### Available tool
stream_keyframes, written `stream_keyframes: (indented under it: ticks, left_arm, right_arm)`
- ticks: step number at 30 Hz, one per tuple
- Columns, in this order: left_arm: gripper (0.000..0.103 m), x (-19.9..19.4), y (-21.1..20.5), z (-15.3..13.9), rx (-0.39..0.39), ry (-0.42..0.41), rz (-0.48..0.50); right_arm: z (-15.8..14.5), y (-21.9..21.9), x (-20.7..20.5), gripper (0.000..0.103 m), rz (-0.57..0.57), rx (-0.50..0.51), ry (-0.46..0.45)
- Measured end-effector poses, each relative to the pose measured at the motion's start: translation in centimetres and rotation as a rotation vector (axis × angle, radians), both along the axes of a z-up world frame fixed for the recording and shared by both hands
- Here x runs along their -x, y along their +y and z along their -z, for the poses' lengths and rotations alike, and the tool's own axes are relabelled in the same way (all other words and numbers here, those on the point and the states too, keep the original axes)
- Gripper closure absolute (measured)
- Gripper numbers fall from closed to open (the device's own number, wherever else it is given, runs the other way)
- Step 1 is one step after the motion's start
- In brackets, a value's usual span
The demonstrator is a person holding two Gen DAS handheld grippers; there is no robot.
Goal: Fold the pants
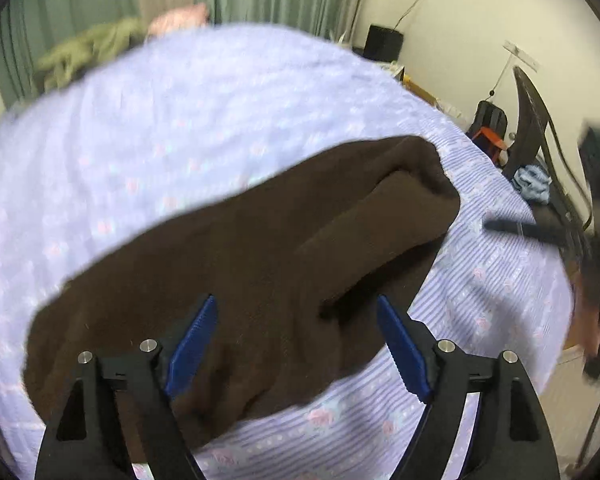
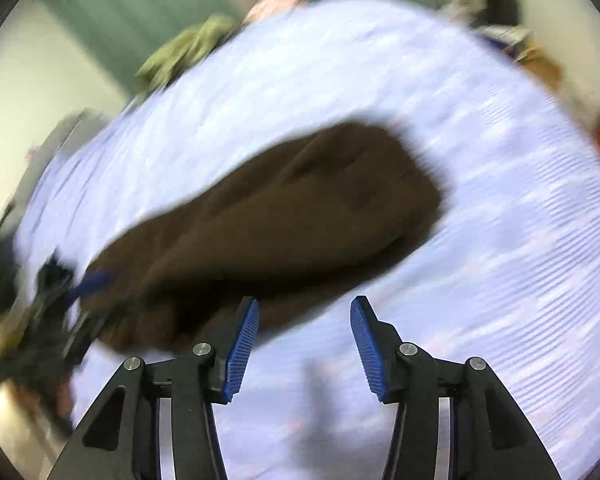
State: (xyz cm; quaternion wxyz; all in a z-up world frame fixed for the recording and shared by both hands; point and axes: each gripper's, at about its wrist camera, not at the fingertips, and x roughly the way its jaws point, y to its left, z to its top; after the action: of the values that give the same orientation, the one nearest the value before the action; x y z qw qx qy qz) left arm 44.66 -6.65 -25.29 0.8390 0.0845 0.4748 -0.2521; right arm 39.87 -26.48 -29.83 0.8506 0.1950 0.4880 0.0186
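Note:
Dark brown pants (image 1: pixel 236 264) lie folded lengthwise on a bed with a lilac striped floral sheet (image 1: pixel 180 120). My left gripper (image 1: pixel 296 312) is open and hangs just above the near part of the pants, holding nothing. In the right wrist view the pants (image 2: pixel 268 216) lie ahead and to the left. My right gripper (image 2: pixel 304 312) is open and empty over the bare sheet (image 2: pixel 480 240), beside the near edge of the pants. The left gripper (image 2: pixel 80 288) shows blurred at the left end of the pants. The right gripper (image 1: pixel 512 228) shows blurred at the right.
An olive green garment (image 1: pixel 84 52) and a pink one (image 1: pixel 180 20) lie at the bed's far end by green curtains. A dark chair (image 1: pixel 536 136), a black backpack (image 1: pixel 492 124) and a light blue cloth (image 1: pixel 534 184) stand right of the bed. The right wrist view is motion-blurred.

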Motion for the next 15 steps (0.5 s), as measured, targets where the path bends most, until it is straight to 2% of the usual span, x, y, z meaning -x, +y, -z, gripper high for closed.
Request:
stream_keyframes:
  ticks: [4,8,11,15]
  left_arm:
    - [0.027,1.4,-2.8,-0.2,-0.033,-0.071,0.020]
    - [0.037,3.1,-4.8,0.6,-0.079,-0.124,0.040]
    - [0.046,3.3,-5.6,1.9,-0.089,-0.088,0.031]
    - [0.063,2.9,-5.6,3.8,-0.084,-0.013,0.004]
  right_arm:
    - [-0.2,-4.8,-2.7,0.053,0.078,0.071,-0.044]
    - [1.0,-4.6,-6.0,0.057,0.032,0.085,-0.021]
    - [2.5,-3.3,-7.6,0.066,-0.030,0.096,0.004]
    - [4.7,-4.0,-7.4,0.069,-0.029,0.029,0.031]
